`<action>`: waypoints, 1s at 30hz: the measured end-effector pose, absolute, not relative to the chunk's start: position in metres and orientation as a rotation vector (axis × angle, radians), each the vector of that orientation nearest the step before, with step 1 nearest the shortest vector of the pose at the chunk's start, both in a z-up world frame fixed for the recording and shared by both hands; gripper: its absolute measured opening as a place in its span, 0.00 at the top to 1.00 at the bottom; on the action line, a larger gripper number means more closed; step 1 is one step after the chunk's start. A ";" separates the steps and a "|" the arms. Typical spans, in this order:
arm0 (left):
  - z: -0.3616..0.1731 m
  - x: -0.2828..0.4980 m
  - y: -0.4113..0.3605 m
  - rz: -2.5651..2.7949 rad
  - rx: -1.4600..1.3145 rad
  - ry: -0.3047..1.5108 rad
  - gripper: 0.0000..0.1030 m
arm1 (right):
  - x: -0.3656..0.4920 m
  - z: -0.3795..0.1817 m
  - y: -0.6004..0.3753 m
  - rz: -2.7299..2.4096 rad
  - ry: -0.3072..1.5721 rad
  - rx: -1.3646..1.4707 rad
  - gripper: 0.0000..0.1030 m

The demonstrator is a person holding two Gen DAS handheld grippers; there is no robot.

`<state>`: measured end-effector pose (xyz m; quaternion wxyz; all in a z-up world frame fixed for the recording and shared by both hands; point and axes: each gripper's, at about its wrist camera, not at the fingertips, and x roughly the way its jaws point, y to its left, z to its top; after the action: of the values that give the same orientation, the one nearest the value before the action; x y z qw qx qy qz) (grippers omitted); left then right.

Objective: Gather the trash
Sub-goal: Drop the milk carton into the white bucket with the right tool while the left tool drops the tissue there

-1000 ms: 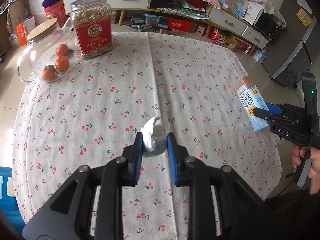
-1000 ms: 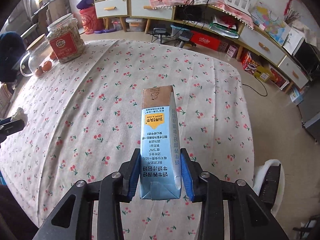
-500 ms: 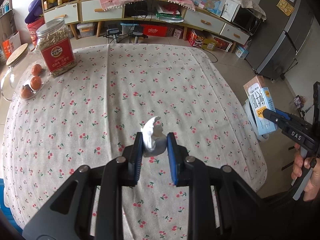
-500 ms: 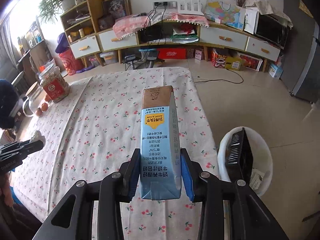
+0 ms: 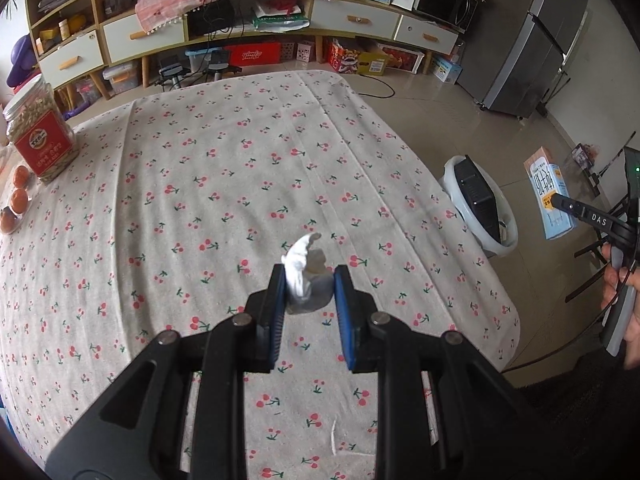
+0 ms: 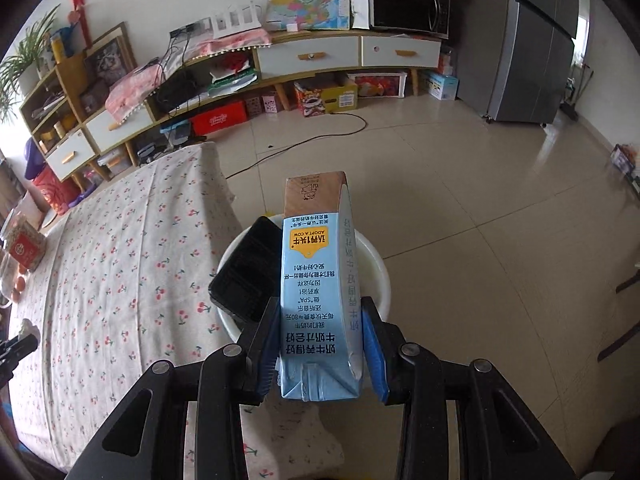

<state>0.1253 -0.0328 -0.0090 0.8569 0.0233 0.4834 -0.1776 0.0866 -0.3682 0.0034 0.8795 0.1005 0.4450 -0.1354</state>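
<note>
I hold a milk carton in my right tool. The tool's two blue pads squeeze the carton's bottom end from both sides. The carton is tall and thin, light blue with a brown top and a yellow tag. Its long side points straight away from the tool, out over the white trash bin. The bin sits on the floor, right under the far half of the carton and just beside the counter. A black tray already leans inside the bin, on the counter side. I think the next move is to let the carton drop into the free part of the bin, away from that tray.

My left tool is shut on a small white tissue wad. The wad is crumpled and stands up in a little twist. This tool hangs over the counter's cherry cloth, so it is farther from the bin than the right tool. I think the carton goes in first, then the wad.

At the counter's far corner from the bin stand a jar with a red label and some oranges.
</note>
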 end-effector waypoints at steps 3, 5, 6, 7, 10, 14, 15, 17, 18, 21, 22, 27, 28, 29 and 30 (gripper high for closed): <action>-0.012 0.121 -0.047 -0.395 0.061 1.026 0.75 | 0.088 -0.006 -0.385 -0.280 0.942 0.260 0.63; -0.014 0.120 -0.055 -0.408 0.064 1.029 0.75 | 0.091 -0.012 -0.390 -0.277 0.951 0.281 0.63; -0.013 0.120 -0.059 -0.413 0.068 1.027 0.75 | 0.095 -0.014 -0.392 -0.277 0.957 0.286 0.63; -0.013 0.119 -0.063 -0.417 0.074 1.023 0.75 | 0.097 -0.017 -0.394 -0.276 0.962 0.291 0.62; -0.011 0.118 -0.075 -0.436 0.077 1.015 0.75 | 0.109 -0.021 -0.398 -0.266 0.960 0.304 0.61; -0.008 0.121 -0.098 -0.467 0.088 1.012 0.75 | 0.111 -0.021 -0.402 -0.267 0.931 0.322 0.40; -0.007 0.122 -0.105 -0.477 0.089 1.012 0.75 | 0.109 -0.020 -0.404 -0.271 0.931 0.327 0.40; -0.004 0.125 -0.121 -0.505 0.090 1.013 0.75 | 0.102 -0.017 -0.408 -0.275 0.926 0.343 0.40; -0.002 0.127 -0.130 -0.520 0.089 1.014 0.75 | 0.098 -0.015 -0.412 -0.279 0.921 0.353 0.40; 0.003 0.131 -0.162 -0.575 0.103 1.018 0.75 | 0.081 -0.009 -0.423 -0.297 0.907 0.387 0.38; 0.004 0.133 -0.174 -0.591 0.107 1.019 0.75 | 0.077 -0.007 -0.428 -0.304 0.903 0.397 0.37; 0.009 0.145 -0.234 -0.672 0.114 1.046 0.75 | 0.053 0.000 -0.448 -0.338 0.885 0.430 0.34; 0.009 0.148 -0.245 -0.686 0.117 1.054 0.75 | 0.048 0.001 -0.452 -0.343 0.880 0.433 0.34; 0.008 0.150 -0.256 -0.700 0.124 1.064 0.75 | 0.045 0.003 -0.455 -0.349 0.875 0.435 0.34; 0.007 0.153 -0.266 -0.704 0.129 1.074 0.75 | 0.042 0.004 -0.458 -0.356 0.869 0.437 0.34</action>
<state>0.1533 -0.2657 0.0067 0.7988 0.0603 0.5005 -0.3283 0.0418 -0.4582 0.0041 0.8688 0.2089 0.4155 -0.1701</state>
